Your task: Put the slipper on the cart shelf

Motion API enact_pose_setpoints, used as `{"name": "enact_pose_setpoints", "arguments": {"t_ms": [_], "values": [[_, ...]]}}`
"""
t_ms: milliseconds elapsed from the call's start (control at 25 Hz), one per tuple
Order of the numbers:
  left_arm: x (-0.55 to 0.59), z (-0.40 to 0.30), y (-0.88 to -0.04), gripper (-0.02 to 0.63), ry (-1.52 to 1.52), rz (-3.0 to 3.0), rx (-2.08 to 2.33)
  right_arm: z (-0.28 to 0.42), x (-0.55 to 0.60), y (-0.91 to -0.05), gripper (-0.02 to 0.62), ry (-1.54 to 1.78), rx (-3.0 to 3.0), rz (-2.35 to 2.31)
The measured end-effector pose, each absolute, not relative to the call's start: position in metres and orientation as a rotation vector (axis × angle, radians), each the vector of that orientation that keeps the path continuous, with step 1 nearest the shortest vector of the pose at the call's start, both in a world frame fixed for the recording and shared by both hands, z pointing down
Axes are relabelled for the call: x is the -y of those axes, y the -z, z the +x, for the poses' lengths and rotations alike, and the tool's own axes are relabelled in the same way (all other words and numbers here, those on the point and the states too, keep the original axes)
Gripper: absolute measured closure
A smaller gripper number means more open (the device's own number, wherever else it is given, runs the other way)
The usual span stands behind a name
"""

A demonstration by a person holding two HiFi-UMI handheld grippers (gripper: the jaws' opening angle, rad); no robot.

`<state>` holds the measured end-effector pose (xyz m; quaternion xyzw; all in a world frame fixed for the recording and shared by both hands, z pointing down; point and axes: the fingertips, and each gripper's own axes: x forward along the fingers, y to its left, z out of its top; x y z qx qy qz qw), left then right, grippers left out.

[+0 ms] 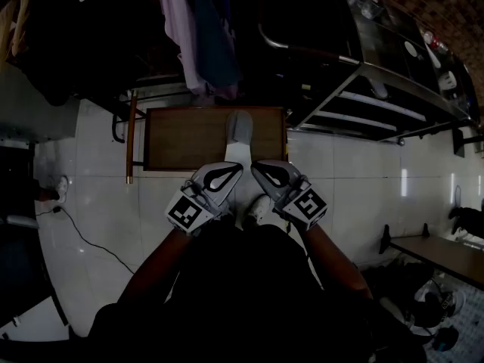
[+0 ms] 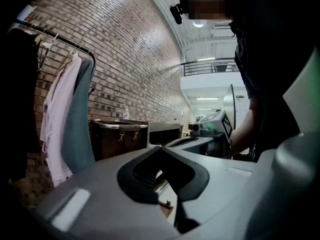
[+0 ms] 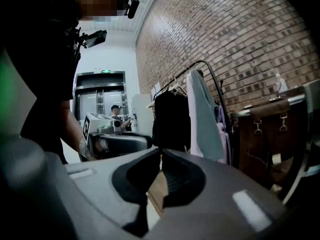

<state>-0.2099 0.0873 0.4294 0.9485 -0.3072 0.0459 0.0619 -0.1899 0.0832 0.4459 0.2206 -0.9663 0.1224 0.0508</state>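
A grey and white slipper (image 1: 240,127) lies on the brown wooden cart shelf (image 1: 181,138), near its right end. Both grippers hover side by side just in front of the shelf, close to my body, with their tips almost touching each other. The left gripper (image 1: 239,167) has its jaws together with nothing between them, as the left gripper view (image 2: 160,149) also shows. In the same way the right gripper (image 1: 255,165) is shut and empty (image 3: 161,151). The shelf's wooden edge (image 3: 156,189) shows below the right jaws. Neither gripper touches the slipper.
Garments (image 1: 200,36) hang on a rack beyond the shelf, in front of a brick wall (image 2: 125,59). A large dark cart with a metal frame (image 1: 363,66) stands at the upper right. A cable (image 1: 91,240) runs over the white floor at the left. A low bench (image 1: 446,255) sits at the right.
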Motion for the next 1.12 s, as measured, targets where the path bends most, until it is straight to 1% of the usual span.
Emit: {"name": "enact_pose_setpoints", "arguments": {"t_ms": [200, 520, 880, 1120], "values": [[-0.086, -0.205, -0.438, 0.604, -0.184, 2.826, 0.977, -0.171, -0.08, -0.481, 0.592, -0.438, 2.893, 0.657], [-0.079, -0.207, -0.458, 0.604, -0.237, 2.803, 0.993, -0.157, -0.07, -0.557, 0.574, -0.716, 2.738, 0.691], [-0.067, -0.222, -0.495, 0.595, -0.252, 2.772, 0.886, -0.178, -0.062, -0.65, 0.495, -1.052, 2.498, 0.752], [-0.048, -0.238, -0.506, 0.591, -0.246, 2.742, 0.86, -0.172, -0.046, -0.733, 0.425, -1.459, 2.248, 0.907]]}}
